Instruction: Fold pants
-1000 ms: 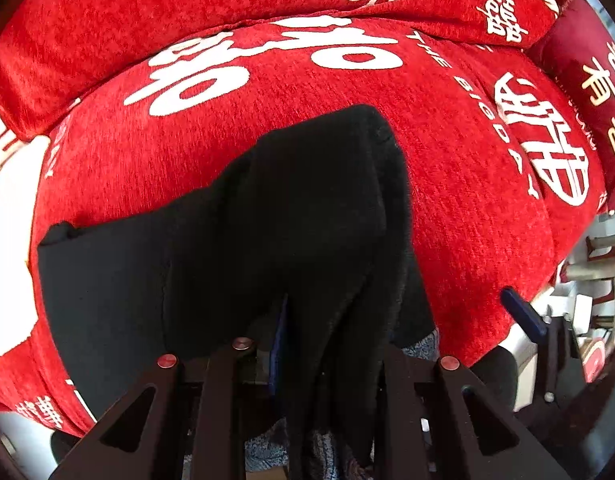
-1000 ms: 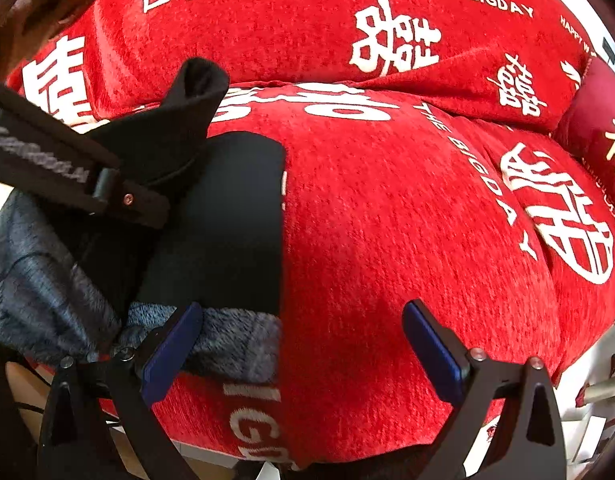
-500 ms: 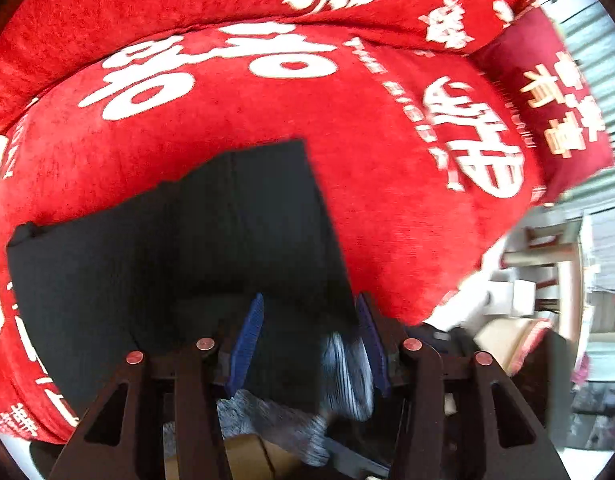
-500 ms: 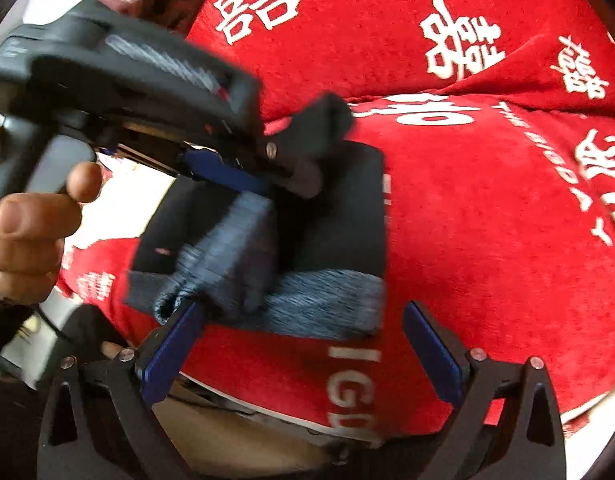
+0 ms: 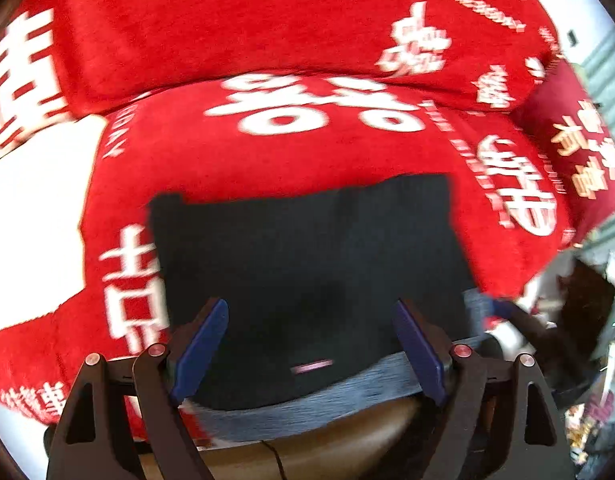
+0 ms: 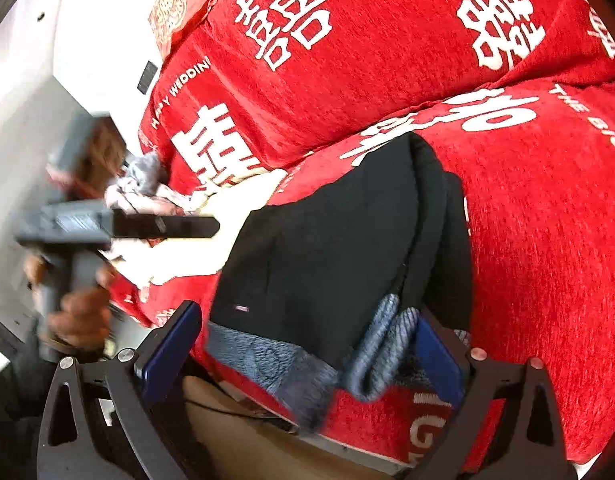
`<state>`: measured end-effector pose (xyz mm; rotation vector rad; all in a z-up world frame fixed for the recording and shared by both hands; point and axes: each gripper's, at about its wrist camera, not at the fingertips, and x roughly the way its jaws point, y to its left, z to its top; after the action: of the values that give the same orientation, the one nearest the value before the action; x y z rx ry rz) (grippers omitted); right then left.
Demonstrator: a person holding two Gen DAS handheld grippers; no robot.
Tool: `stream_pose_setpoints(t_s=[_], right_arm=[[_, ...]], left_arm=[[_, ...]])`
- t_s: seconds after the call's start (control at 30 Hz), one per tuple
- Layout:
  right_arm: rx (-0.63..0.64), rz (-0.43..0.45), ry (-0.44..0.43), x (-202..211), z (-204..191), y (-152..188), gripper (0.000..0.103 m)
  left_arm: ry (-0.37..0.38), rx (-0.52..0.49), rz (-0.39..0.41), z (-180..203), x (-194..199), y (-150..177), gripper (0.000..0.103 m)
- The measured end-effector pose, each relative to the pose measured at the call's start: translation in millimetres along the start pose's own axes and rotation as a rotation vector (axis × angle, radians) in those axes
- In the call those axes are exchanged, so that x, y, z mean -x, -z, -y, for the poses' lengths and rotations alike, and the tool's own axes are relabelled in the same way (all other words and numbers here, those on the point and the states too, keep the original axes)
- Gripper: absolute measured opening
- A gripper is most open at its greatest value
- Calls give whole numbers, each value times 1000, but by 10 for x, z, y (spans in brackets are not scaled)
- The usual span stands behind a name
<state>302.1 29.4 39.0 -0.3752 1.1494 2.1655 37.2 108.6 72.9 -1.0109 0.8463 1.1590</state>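
Black pants (image 5: 307, 264), folded into a flat, roughly rectangular packet, lie on the front part of a red sofa seat cushion (image 5: 299, 156), with the near edge at the cushion's front lip. The cloth is matte and dark, soft-looking, with a grey-blue heathered knit band (image 5: 307, 404) showing along the near edge and a small pale label (image 5: 311, 367) on the top layer. In the right wrist view the same pants (image 6: 319, 264) show stacked layers along one side, rounded at the fold, and the knit band (image 6: 267, 360) bunches into a ribbed loop at the near corner.

The sofa cover is plush red fabric, printed with large white characters and small white lettering; the back cushion (image 5: 267, 24) rises behind the seat.

Left tool (image 5: 307, 348): jaws have just been opening and stand wide, blue pads clear of the cloth, hovering over the pants' near edge; nothing is held. In the right wrist view it appears off to the side, a grey handle gripped by a hand (image 6: 81, 312).

Right tool (image 6: 303, 348): jaws wide apart, straddling the knit band's bunched corner; whether the right pad touches the knit I cannot tell.
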Motion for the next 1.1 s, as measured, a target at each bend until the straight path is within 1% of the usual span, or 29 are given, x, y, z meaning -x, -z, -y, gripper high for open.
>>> stream_pose_setpoints(t_s=[0.03, 0.1, 0.17, 0.2, 0.23, 0.27, 0.3, 0.33, 0.37, 0.4, 0.47, 0.5, 0.57, 0.6, 0.7, 0.73, 0.77, 0.8, 0.83, 0.9, 0.93, 0.97, 1.0, 1.03, 1.07, 1.1], right_arm=[[-13, -7, 5, -19, 21, -5, 102], [-28, -34, 33, -115, 41, -27, 102], [-29, -42, 71, -254, 31, -58, 102], [-20, -37, 105, -316, 14, -66, 102], [7, -39, 152, -393, -20, -72, 101], [78, -65, 214, -494, -101, -72, 97], [136, -94, 259, -561, -169, -67, 71], [181, -119, 324, -615, -214, -68, 40], [176, -125, 354, -608, -212, -94, 34], [132, -108, 325, -541, -178, -142, 25], [71, -69, 278, -414, -134, -228, 21], [60, -47, 275, -359, -135, -257, 21], [68, -31, 290, -357, -131, -285, 20], [58, -38, 297, -393, -90, -284, 20], [-3, -67, 330, -553, 113, -226, 21], [-19, -61, 323, -572, 157, -201, 22], [-29, -55, 318, -573, 172, -206, 23], [-39, -52, 319, -556, 179, -208, 25], [-40, -57, 328, -545, 164, -218, 27], [-33, -64, 369, -498, 119, -264, 41], [-12, -49, 428, -439, 51, -310, 50], [20, -18, 480, -370, -28, -357, 55], [54, 15, 521, -329, -111, -395, 65], [90, 53, 559, -286, -213, -439, 78], [134, 101, 589, -255, -353, -494, 84], [166, 126, 594, -267, -461, -547, 86]], left_arm=[[-46, 4, 2, -51, -63, 44, 85], [-105, 19, -11, -144, -200, 109, 85], [-128, 33, -23, -255, -332, 204, 85], [-132, 44, -23, -266, -381, 240, 85], [-130, 53, -17, -281, -421, 271, 85], [-128, 62, -7, -294, -436, 300, 85], [-128, 66, 2, -300, -435, 320, 85], [-134, 67, 12, -298, -418, 327, 85], [-130, 66, 15, -310, -413, 327, 85], [-122, 72, 16, -330, -397, 318, 85], [-114, 92, 29, -368, -362, 299, 85], [-107, 102, 38, -392, -341, 293, 85], [-95, 120, 44, -433, -335, 273, 85], [-97, 124, 40, -446, -357, 264, 85], [-101, 123, 32, -457, -437, 270, 85], [-96, 125, 27, -469, -484, 279, 86], [-96, 131, 24, -493, -501, 283, 88], [-104, 144, 25, -514, -499, 289, 93], [-101, 149, 29, -520, -474, 289, 93], [-104, 149, 41, -542, -409, 267, 93], [-121, 150, 71, -571, -340, 241, 93], [-133, 152, 92, -594, -302, 212, 93], [-144, 157, 109, -625, -271, 178, 93], [-157, 172, 121, -679, -254, 119, 93], [-164, 188, 123, -723, -254, 74, 93], [-176, 211, 120, -769, -273, 7, 93]])
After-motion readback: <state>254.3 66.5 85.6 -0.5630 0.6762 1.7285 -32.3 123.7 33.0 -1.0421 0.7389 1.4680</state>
